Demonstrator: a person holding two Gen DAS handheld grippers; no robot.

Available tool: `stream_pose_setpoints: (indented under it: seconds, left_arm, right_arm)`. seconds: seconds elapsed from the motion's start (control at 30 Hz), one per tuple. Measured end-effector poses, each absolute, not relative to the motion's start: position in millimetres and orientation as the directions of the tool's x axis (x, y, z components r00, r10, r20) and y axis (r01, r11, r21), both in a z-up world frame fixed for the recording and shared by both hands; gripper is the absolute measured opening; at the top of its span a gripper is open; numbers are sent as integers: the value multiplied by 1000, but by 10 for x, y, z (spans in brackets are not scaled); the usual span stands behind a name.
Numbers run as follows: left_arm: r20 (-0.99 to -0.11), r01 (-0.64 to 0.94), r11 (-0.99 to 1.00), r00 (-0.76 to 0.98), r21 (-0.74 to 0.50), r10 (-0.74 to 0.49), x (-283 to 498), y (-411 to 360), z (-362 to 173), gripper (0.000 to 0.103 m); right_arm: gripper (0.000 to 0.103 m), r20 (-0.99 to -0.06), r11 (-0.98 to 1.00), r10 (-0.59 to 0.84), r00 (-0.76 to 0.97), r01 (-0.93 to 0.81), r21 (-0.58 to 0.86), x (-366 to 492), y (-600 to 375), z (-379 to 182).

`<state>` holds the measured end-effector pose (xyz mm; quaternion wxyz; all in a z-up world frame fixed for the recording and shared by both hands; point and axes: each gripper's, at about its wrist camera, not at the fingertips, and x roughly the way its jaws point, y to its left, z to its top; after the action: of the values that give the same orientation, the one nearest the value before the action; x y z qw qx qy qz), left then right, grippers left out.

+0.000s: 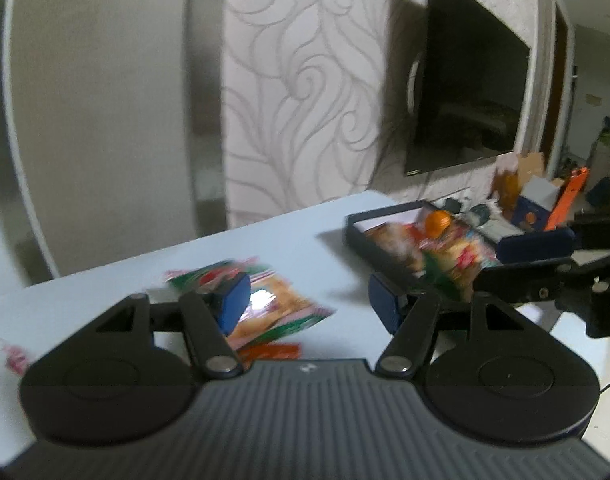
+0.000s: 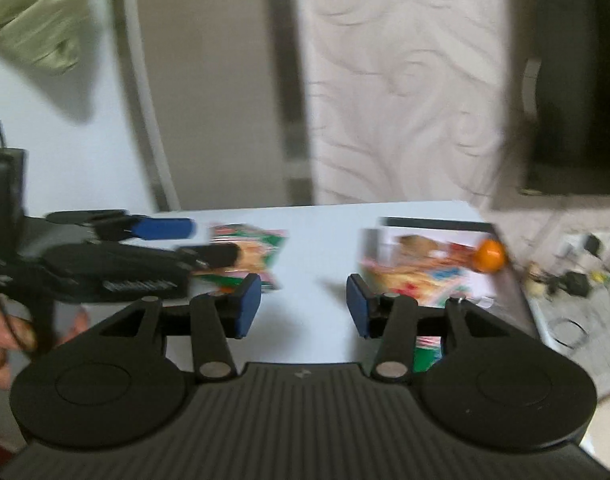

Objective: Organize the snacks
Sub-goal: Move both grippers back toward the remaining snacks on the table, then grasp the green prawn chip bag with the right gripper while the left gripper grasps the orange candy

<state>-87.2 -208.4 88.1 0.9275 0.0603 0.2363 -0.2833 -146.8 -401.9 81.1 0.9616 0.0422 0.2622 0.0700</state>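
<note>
Left wrist view: the left gripper [image 1: 309,300] hangs over the pale desk [image 1: 289,240] with its blue pads [image 1: 235,298] spread apart and nothing clamped between them. A flat, colourful snack packet [image 1: 281,308] lies on the desk just beyond and under the left pad; whether the pad touches it cannot be told through the blur. A small orange-red wrapper [image 1: 273,351] lies nearer the camera, close to the gripper body, and a small red-and-white wrapped sweet [image 1: 13,356] sits at the left edge of the desk. Further right stands a dark-rimmed tray [image 1: 359,226] filled with mixed snack packs, with an orange ball-shaped thing [image 1: 437,222] at its far side. The right gripper [image 1: 517,258] reaches in from the right over the near edge of that tray.

In the right wrist view, the right gripper [image 2: 303,306] stands released, its jaws parted over bare desk with nothing between them. The tray [image 2: 437,223] lies ahead and to the right, the orange ball [image 2: 489,255] at its far right corner. The loose snack packet [image 2: 251,256] lies ahead to the left, with the left gripper [image 2: 203,242] over it, held by a hand [image 2: 1,344] at the left edge. The picture is blurred.
</note>
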Motion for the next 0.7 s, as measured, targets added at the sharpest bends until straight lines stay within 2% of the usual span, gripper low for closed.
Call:
stream_pose_setpoints:
  seconds: [0.17,0.27,0.33,0.4,0.6,0.7]
  left_arm:
    - [-513,497,867,736,-36,-443,-752,-1805,706,67]
    - [-541,504,861,707,-66,-455,-708,-1672,585,67]
    - [-563,515,854,688,-66,-458,-723,-1636,478,67]
    - [-584,524,849,671,-65,-458,-716,-1651,371,67]
    - [-606,563,825,641,-47,-471,-634,-1810,213,67]
    - [-610,568,823,640,-33,-466,-586,-1902,147,67]
  right_arm:
    - [53,-566,979,202,799,-185,88,-1156,-3731,642]
    - [54,-608,976,214,765,-191,103,-1004,-3635,504]
    - [57,-619,976,214,756,-185,111,-933,-3610,448]
    - [67,-622,977,212,754,-178,117,-841,-3574,419]
    - [88,-602,975,216,768,-139,173,-504,-3554,498]
    - [89,-600,968,243,762,-149,203,-294,-3446,550]
